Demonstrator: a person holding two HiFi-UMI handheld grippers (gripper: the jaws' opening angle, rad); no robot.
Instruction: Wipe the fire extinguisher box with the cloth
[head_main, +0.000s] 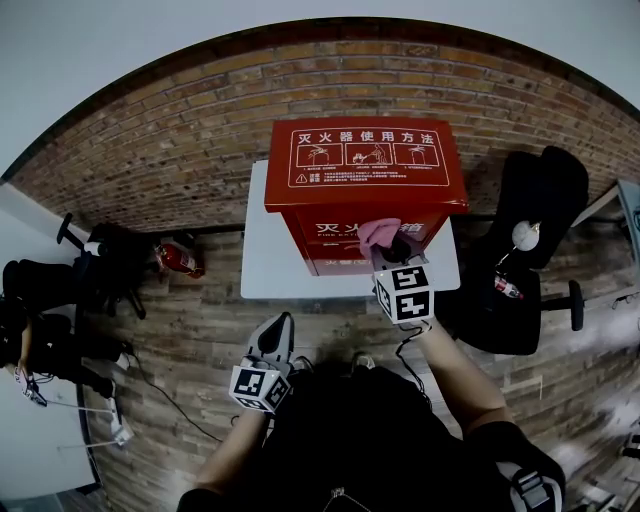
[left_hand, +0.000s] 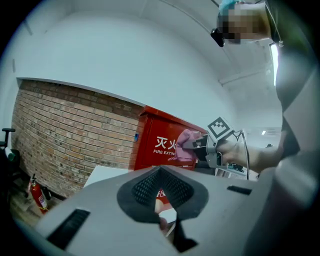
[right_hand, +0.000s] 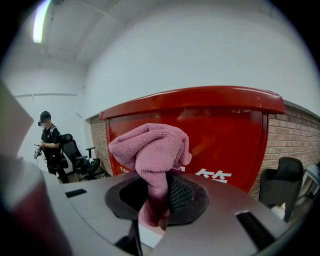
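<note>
right gripper (head_main: 393, 252) jaws pinch cloth (right_hand: 150, 147) | cloth seemingly touching box (head_main: 365, 160) front | left gripper (head_main: 281, 325) jaws together

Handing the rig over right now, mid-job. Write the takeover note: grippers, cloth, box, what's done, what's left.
Right gripper: shut on the pink cloth, held at the front face of the red fire extinguisher box, by its white lettering; contact is uncertain.
Left gripper: jaws together, empty, low, short of the white table under the box.
Done: cloth gripped and at the box. How much is wiped does not show.
Left: wipe front, lid, sides.
</note>
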